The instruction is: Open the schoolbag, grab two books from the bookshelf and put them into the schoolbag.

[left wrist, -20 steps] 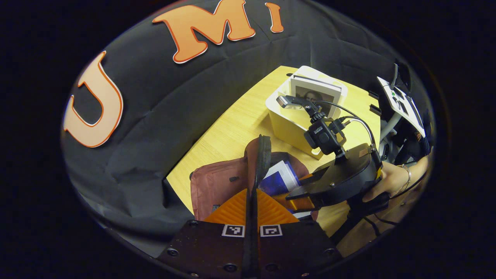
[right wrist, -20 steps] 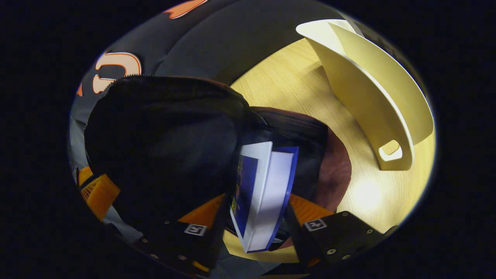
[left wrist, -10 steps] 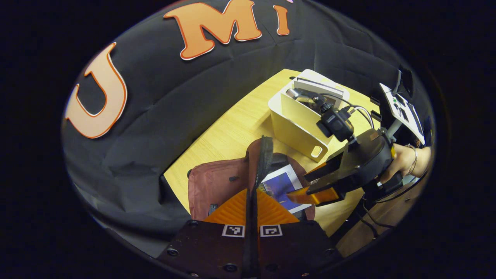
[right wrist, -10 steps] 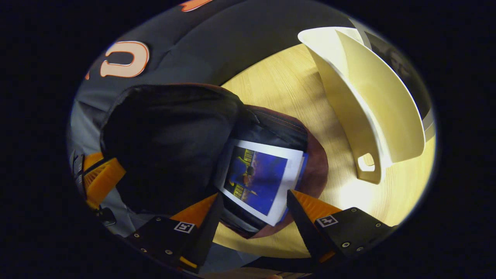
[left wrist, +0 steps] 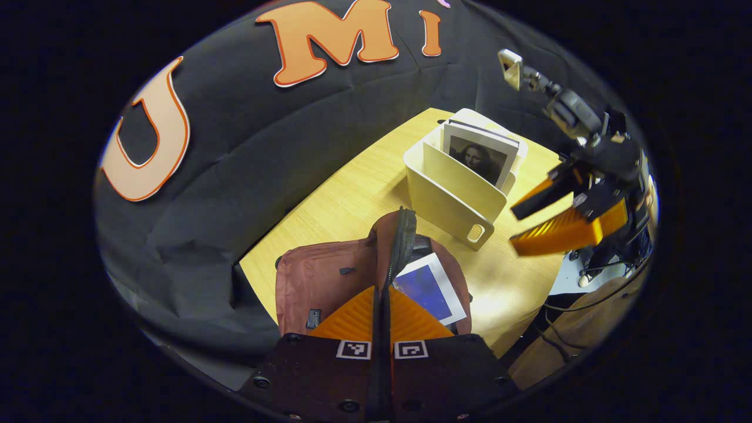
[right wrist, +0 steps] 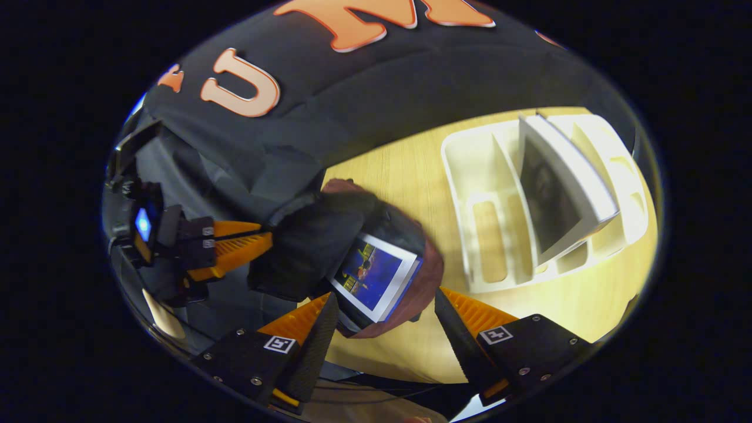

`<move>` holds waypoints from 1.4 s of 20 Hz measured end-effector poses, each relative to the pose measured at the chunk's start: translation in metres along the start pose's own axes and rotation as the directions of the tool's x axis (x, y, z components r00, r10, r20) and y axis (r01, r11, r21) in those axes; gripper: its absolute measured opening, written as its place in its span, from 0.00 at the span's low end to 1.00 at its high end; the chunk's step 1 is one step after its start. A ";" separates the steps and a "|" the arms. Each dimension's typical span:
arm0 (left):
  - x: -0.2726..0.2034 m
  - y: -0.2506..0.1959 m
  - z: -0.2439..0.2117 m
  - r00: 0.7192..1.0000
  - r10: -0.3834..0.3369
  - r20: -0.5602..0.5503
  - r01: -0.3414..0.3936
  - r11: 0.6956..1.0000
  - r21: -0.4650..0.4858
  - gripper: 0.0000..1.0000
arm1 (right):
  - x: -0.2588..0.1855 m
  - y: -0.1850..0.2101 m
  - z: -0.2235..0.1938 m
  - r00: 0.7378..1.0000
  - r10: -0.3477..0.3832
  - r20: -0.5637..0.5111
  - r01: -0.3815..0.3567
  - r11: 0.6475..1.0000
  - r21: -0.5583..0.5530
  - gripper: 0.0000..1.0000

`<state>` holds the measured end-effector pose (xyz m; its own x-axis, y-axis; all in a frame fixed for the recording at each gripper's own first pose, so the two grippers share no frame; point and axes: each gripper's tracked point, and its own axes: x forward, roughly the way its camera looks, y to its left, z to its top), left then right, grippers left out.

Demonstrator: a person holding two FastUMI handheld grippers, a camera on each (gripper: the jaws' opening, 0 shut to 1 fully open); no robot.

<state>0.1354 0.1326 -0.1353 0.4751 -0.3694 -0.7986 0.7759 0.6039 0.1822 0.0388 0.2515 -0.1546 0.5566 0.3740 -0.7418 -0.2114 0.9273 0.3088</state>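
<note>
**First book lands in the schoolbag; second waits on the shelf**

The right gripper, which half a second ago hung spread just over the blue book, has pulled up and away. In the left gripper view it now shows at the right edge of the frame, fingers apart and holding nothing. The blue book lies in the mouth of the schoolbag, lower centre of that view, its cover face up and its long axis running from the bag's opening toward the lower right. One delivery looks done. The left gripper stays clamped on the bag's dark strap, holding the flap up. The second book stands upright in the bookshelf, upper right of centre, cover facing the camera and leaning against a divider. Fetching it is probably next.
</note>
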 end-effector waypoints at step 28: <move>0.009 -0.008 -0.015 0.999 -0.007 -0.039 0.005 0.998 -0.067 0.00 | 0.041 -0.182 0.104 0.828 -0.467 -0.311 0.363 0.868 -0.337 0.99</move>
<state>0.1271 0.1349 -0.1522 0.4532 -0.3462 -0.8215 0.7487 0.6480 0.1400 0.1835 0.0968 -0.1794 0.3096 -0.1189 -0.9434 -0.2524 0.9463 -0.2021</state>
